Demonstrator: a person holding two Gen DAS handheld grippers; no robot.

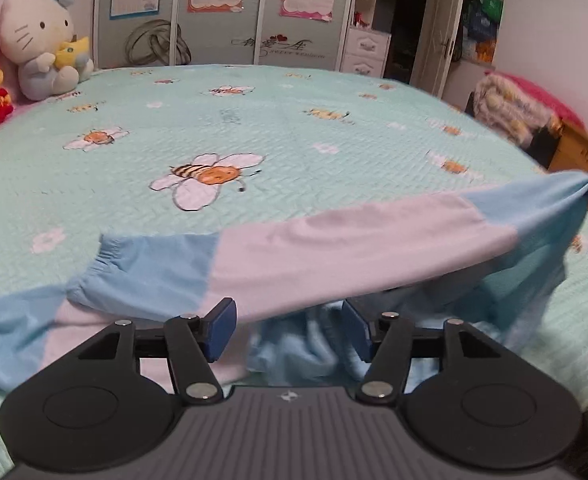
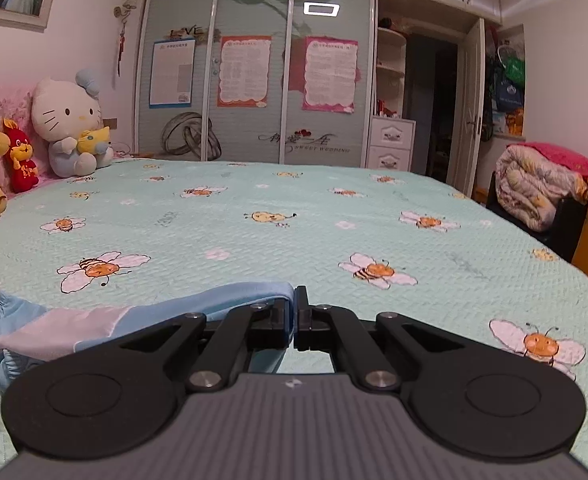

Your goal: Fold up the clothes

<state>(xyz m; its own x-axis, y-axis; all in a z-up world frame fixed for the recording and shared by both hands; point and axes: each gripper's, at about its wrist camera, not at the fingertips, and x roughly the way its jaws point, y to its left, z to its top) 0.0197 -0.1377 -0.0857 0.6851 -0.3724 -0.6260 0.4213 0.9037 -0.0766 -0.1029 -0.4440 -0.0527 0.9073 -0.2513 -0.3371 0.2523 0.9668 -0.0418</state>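
Open bedspread [image 2: 294, 216] ahead, unobstructed to far edge. Plush toys [image 2: 67, 124] crowding far-left corner. Lifted sleeve [image 1: 354, 240] spanning passage across near side.

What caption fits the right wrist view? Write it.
Right gripper shut on blue-and-white garment, lifting its edge above the bee-print bedspread.

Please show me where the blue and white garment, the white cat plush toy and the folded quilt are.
blue and white garment [image 1: 334, 256]: left wrist view, white middle band.
white cat plush toy [image 2: 63, 112]: right wrist view, face.
folded quilt [image 2: 534, 188]: right wrist view, front folds.
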